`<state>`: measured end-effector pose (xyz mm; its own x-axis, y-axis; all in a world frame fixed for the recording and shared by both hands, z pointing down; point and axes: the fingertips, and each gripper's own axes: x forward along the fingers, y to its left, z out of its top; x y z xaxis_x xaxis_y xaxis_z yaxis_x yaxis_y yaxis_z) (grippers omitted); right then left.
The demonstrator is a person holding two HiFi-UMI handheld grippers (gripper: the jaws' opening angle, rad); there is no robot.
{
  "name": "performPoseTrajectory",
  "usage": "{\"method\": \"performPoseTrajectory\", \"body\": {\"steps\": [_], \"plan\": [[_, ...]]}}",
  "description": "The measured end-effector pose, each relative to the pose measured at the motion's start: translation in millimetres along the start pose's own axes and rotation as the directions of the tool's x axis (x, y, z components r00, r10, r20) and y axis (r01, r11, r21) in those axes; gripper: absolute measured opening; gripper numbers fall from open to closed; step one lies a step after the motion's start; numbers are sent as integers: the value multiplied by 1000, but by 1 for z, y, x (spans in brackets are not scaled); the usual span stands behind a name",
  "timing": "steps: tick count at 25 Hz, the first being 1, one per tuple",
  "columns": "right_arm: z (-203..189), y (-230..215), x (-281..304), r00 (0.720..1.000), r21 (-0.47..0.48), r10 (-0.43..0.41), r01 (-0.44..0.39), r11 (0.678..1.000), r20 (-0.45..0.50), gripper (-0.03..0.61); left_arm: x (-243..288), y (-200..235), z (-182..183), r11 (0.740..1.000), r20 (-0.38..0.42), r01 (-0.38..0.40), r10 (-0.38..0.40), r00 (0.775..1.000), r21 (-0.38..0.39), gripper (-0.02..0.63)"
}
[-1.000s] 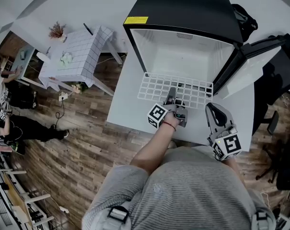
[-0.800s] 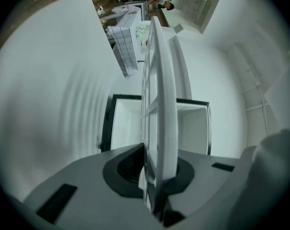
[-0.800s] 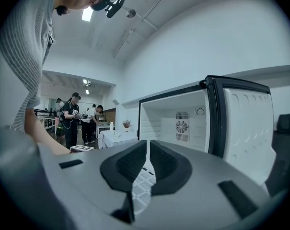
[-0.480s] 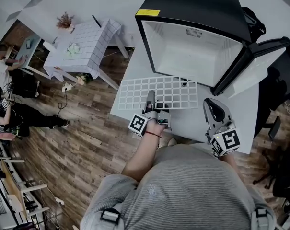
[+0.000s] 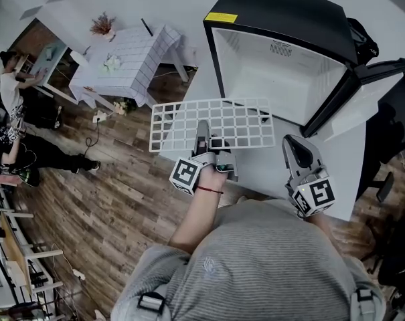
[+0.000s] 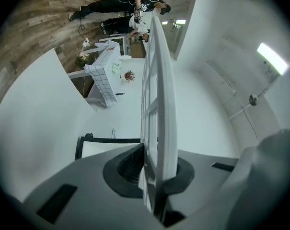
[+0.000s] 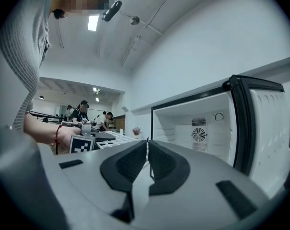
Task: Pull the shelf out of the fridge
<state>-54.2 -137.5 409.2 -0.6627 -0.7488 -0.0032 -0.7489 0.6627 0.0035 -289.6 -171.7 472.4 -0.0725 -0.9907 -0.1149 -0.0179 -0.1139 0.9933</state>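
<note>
We are clamping the shelf (image 5: 212, 122) by its near edge in the left gripper (image 5: 203, 132); the left gripper view shows the jaws pinched on the white grid (image 6: 159, 80), which is standing edge-on between them. A second ago the shelf's far edge was still lying at the mouth of the fridge (image 5: 282, 19). Now we are carrying it fully clear, lifted off the table (image 5: 336, 159) and hanging at about 8 o'clock from the open cabinet, partly out over the wooden floor. The right gripper (image 5: 297, 149) is idling at 4 o'clock from the shelf, its jaws closed together on nothing (its own view shows only the empty fridge interior beyond them). We are judging the pull itself as done, since nothing of the shelf is overlapping the cabinet; what remains is probably setting it down somewhere.
</note>
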Motion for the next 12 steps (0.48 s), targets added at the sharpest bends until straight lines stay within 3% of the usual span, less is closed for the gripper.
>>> {"method": "performPoseTrajectory", "body": {"steps": [5, 8, 12], "plan": [[2, 3, -3, 1000, -15, 6, -6, 1000, -7, 15, -1, -5, -2, 998, 12, 24, -23, 1000, -62, 32], [1, 3, -8, 1000, -7, 4, -4, 1000, -20, 15, -5, 1, -1, 1000, -1, 5, -5, 1000, -15, 32], [0, 2, -10, 999, -28, -2, 1, 1000, -49, 14, -4, 1, -3, 1000, -8, 4, -4, 1000, -20, 32]]}}
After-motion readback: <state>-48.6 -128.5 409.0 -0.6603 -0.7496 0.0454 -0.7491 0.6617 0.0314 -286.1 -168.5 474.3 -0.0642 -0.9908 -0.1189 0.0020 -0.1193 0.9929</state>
